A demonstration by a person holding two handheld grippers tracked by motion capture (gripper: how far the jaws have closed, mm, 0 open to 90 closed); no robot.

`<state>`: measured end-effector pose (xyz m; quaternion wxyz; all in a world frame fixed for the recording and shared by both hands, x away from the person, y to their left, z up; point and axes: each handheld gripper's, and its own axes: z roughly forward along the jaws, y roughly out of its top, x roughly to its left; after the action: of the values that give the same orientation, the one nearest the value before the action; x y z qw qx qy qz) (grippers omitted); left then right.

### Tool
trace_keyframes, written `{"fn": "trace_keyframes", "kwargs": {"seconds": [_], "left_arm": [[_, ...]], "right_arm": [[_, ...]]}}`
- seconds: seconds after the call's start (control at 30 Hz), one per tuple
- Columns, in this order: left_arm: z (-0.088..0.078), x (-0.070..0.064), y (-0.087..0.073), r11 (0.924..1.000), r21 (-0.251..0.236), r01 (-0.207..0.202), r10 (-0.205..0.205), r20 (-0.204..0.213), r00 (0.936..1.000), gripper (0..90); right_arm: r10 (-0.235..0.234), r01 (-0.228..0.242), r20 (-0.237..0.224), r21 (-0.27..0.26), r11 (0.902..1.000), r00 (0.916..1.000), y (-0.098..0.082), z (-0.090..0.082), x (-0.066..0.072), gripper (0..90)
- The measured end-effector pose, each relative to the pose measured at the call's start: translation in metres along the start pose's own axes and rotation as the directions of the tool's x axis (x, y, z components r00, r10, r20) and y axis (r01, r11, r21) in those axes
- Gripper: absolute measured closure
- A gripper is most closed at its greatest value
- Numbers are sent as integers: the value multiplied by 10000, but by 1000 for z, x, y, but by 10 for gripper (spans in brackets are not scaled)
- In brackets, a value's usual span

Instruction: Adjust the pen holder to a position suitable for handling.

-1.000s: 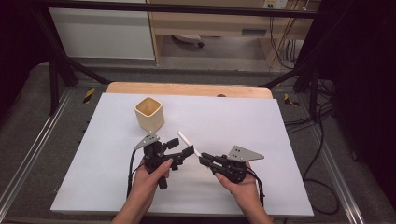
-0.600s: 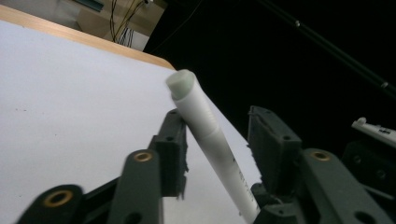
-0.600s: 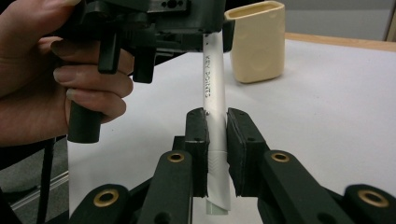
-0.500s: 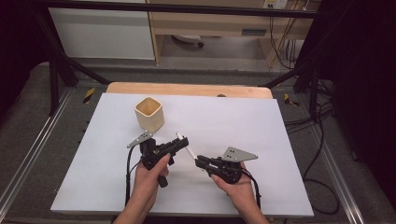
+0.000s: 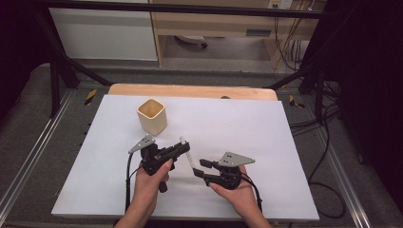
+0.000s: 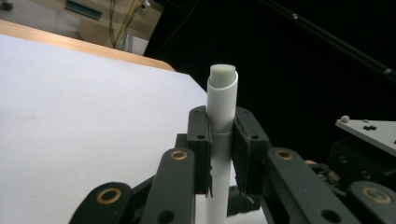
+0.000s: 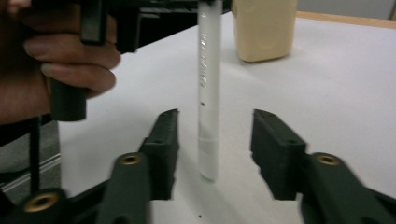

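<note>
The left hand-held gripper (image 5: 183,148) is clenched around a white pen (image 6: 220,122), holding it upright above the white bench (image 5: 266,142), near the front middle. The right hand-held gripper (image 7: 212,149) sits just beside it with its jaws spread wide on either side of the pen's lower end, not touching it. The pen is lifted and presented, so the pickup looks done. What seems left is for the right one to close on the lower end, perhaps to pull a cap or take it over. The wooden cup (image 5: 152,116) stands apart, farther back.
</note>
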<state>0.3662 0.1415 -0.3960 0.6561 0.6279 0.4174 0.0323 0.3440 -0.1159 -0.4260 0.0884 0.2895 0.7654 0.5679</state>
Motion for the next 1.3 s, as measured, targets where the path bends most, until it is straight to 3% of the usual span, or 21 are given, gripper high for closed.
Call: {"fn": "trace_keyframes", "kwargs": {"seconds": [0.2,0.3,0.43,0.57,0.63,0.7,0.8,0.93,1.03,1.17,1.23,1.3], "left_arm": [[-17,6,23,9979,-65,-645,641,-498,9967,788],[-27,8,39,9949,-115,-1004,992,-763,9921,788],[-37,13,58,9927,-116,-1198,1179,-1060,9873,788],[-45,15,76,9873,21,-1590,1578,-1355,9781,788],[-47,15,84,9857,28,-1684,1670,-1416,9757,788],[-48,14,90,9830,84,-1835,1827,-1498,9717,788],[-47,12,95,9776,224,-2091,2100,-1592,9647,788],[-46,13,102,9786,131,-2054,2047,-1659,9647,788],[-44,14,110,9789,-4,-2043,2012,-1727,9642,788],[-38,13,121,9745,34,-2244,2213,-1820,9581,788],[-35,14,127,9690,132,-2468,2448,-1882,9511,788],[-33,14,129,9679,153,-2510,2492,-1910,9494,788]], "right_arm": [[-235,171,1032,625,9979,9944,1,0,-1,144],[-351,210,1551,912,9956,9873,1,-7,-4,46],[-416,234,2193,849,9961,9748,0,-23,-10,35],[62,-426,2983,1155,9924,9544,-5,-42,-18,48],[80,-557,3257,1373,9890,9454,-8,-53,-21,42],[208,-673,3480,1218,9903,9373,-13,-64,-25,38],[686,-962,3506,619,9934,9340,-23,-74,-37,31],[1283,-1517,3483,407,9876,9286,-30,-79,-48,27],[1260,-1506,3552,423,9877,9263,-31,-79,-51,36],[1010,-1282,3648,512,9904,9256,-31,-79,-49,37],[964,-1239,3641,530,9909,9264,-31,-78,-49,38],[928,-1213,3648,561,9910,9264,-31,-77,-49,38]]}}
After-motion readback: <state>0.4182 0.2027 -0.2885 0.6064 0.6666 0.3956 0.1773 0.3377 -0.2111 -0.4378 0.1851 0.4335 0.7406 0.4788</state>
